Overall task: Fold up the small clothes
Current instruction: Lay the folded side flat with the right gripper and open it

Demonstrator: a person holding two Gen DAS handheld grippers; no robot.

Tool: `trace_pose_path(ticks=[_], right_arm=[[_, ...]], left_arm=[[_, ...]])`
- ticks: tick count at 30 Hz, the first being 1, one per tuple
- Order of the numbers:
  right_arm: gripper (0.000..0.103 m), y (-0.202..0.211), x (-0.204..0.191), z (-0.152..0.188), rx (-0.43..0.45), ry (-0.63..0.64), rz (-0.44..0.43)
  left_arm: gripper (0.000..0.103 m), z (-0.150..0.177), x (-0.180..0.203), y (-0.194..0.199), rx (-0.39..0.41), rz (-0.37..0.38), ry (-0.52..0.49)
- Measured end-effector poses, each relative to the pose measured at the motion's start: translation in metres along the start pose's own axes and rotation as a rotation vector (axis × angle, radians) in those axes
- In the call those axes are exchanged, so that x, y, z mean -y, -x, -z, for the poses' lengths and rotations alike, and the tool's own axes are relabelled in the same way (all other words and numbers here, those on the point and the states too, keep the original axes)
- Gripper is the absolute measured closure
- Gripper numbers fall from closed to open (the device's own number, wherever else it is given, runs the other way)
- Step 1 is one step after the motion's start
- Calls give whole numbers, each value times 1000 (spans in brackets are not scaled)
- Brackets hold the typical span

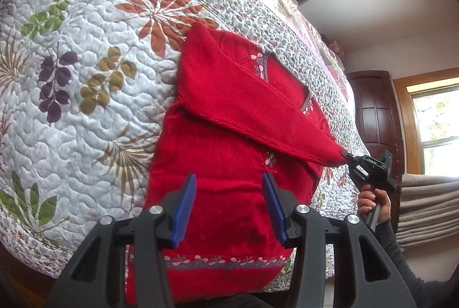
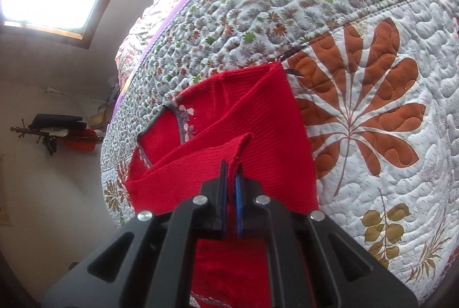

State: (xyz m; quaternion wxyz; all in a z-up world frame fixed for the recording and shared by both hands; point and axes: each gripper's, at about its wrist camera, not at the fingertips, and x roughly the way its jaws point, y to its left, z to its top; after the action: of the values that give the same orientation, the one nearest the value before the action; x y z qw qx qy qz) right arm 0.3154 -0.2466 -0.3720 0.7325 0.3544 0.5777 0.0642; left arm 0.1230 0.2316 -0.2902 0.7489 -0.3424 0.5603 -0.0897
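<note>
A small red knit sweater (image 1: pixel 223 153) with a grey flowered hem band lies on the quilted bed. One sleeve (image 1: pixel 258 107) is drawn across the chest toward the right. In the left wrist view my right gripper (image 1: pixel 348 157) is shut on that sleeve's cuff, off the sweater's right edge, with a hand on its handle. The right wrist view shows the cuff (image 2: pixel 238 147) pinched between the closed blue pads of the right gripper (image 2: pixel 231 169), the V-neck beyond. My left gripper (image 1: pixel 229 179) hovers open over the sweater's lower body, nothing between its fingers.
The floral quilt (image 1: pixel 86 64) covers the bed on all sides of the sweater. The bed's edge runs close to the sweater's right side. A dark wooden cabinet (image 1: pixel 373 113), windows and folded blinds stand past it. A coat rack (image 2: pixel 54 133) is on the far wall.
</note>
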Motion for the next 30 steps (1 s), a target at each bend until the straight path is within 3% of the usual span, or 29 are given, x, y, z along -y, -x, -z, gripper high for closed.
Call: trace_pose_path(ticks=[2, 4, 5, 8, 17, 18, 20, 22, 30], right_arm=[[96, -10, 9, -2, -17, -5, 6], [75, -13, 20, -3, -21, -24, 45], [70, -11, 26, -5, -9, -46, 46], [69, -3, 42, -10, 22, -92, 30], [70, -21, 40, -13, -41, -46, 12], [72, -26, 39, -14, -49, -47, 13], [91, -32, 37, -13, -64, -39, 21], [99, -29, 34, -12, -43, -19, 44], [101, -20, 41, -12, -5, -25, 90]], left_arm=[[56, 1, -2, -2, -12, -8, 3], [56, 2, -4, -4, -25, -15, 5], [56, 2, -4, -5, -29, -16, 4], [56, 1, -5, -7, -37, -21, 4], [56, -2, 0, -23, -83, -31, -8], [56, -2, 2, -24, -90, -32, -11], [56, -1, 3, -26, -96, -33, -14], [56, 0, 4, -27, -97, -33, -14], [56, 3, 1, -29, -100, -32, -4]])
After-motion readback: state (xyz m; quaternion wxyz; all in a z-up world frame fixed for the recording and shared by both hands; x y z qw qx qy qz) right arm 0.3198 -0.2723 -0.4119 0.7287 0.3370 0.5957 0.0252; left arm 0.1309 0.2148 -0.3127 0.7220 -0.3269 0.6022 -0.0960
